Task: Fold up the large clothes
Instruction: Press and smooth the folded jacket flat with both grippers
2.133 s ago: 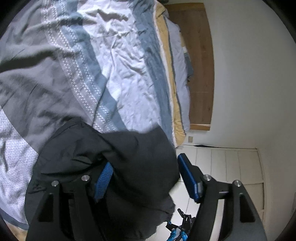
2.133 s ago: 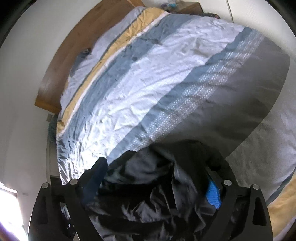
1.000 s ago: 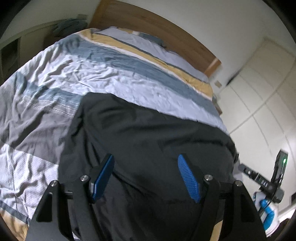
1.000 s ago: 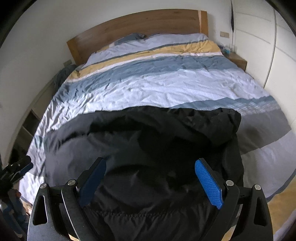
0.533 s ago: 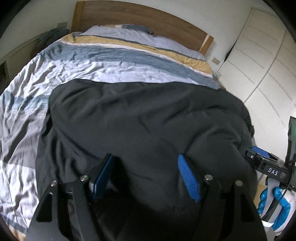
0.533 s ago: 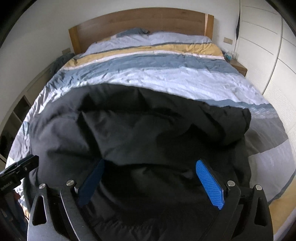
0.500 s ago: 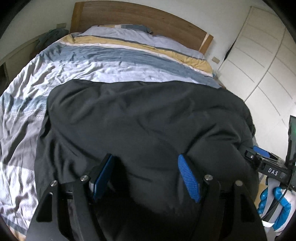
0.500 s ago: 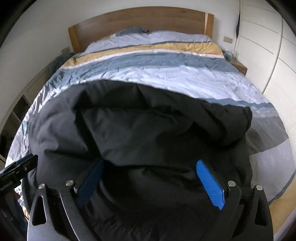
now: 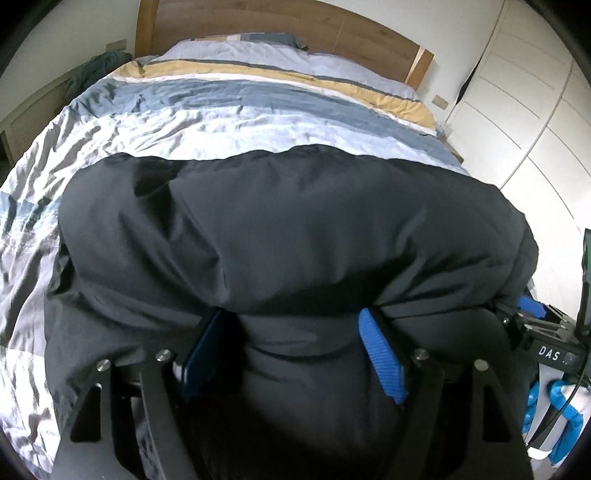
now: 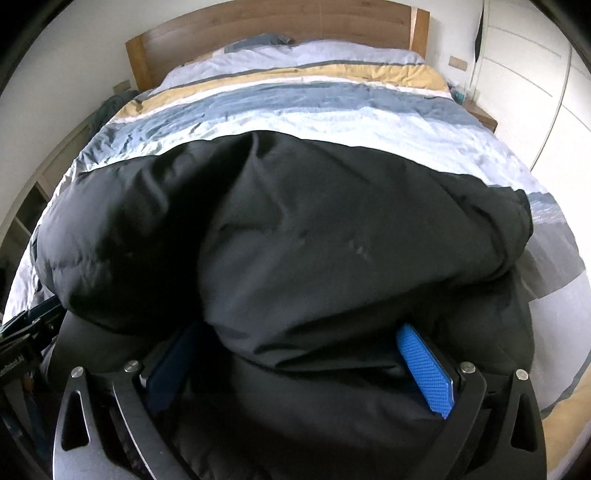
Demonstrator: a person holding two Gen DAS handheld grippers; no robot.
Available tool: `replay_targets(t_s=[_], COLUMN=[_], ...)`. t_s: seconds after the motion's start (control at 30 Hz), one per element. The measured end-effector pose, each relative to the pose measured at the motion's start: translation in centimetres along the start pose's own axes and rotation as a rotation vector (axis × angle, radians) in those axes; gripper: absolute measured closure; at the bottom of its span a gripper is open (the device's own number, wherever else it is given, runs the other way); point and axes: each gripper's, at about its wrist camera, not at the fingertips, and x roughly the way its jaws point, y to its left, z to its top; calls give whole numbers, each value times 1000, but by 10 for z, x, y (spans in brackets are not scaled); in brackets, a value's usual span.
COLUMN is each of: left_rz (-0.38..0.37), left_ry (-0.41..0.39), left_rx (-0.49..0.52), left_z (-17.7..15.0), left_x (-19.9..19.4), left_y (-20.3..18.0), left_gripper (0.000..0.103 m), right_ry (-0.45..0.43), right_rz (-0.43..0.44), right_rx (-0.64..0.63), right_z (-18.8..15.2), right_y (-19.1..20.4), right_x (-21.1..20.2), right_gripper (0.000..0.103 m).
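Two grippers stand buried in a bulky black jacket (image 9: pixel 295 236) heaped on the near end of a striped bed (image 9: pixel 229 122).

From the left wrist, the left gripper (image 9: pixel 291 325) has its jaws spread, having just been opening, with a fold of the jacket bulging between them; a puffed roll covers both fingertips, so whether the blue pads (image 9: pixel 380 362) press the cloth cannot be told. From the right wrist, the right gripper (image 10: pixel 299 343) is also spread, its left finger in shadow and its tips under an overhanging fold, so its hold on the cloth is unclear too. Jacket fabric hides the near bedcover and runs off the bottom of both views. Beyond it show the wooden headboard (image 10: pixel 273 22) and white wardrobe doors (image 9: pixel 524 96), while the other gripper's body is cut off at each frame edge.
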Motion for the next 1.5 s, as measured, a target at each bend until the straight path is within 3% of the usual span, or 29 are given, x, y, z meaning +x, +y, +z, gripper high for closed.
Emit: replay_targets(t_s=[0.83, 1.07, 1.5], left_rz=[90, 99, 152], left_ry=[123, 97, -9], left_rx=[-59, -66, -111], left_z=[35, 33, 15], left_x=[84, 73, 1], left_y=[14, 15, 13], left_gripper=[7, 7, 8], right_ry=[90, 88, -19], right_rz=[16, 28, 62], right_rx=[-9, -7, -40], right_z=[32, 31, 16], right_y=[-6, -6, 6], right_x=[65, 60, 4], right_gripper=[0, 1, 1])
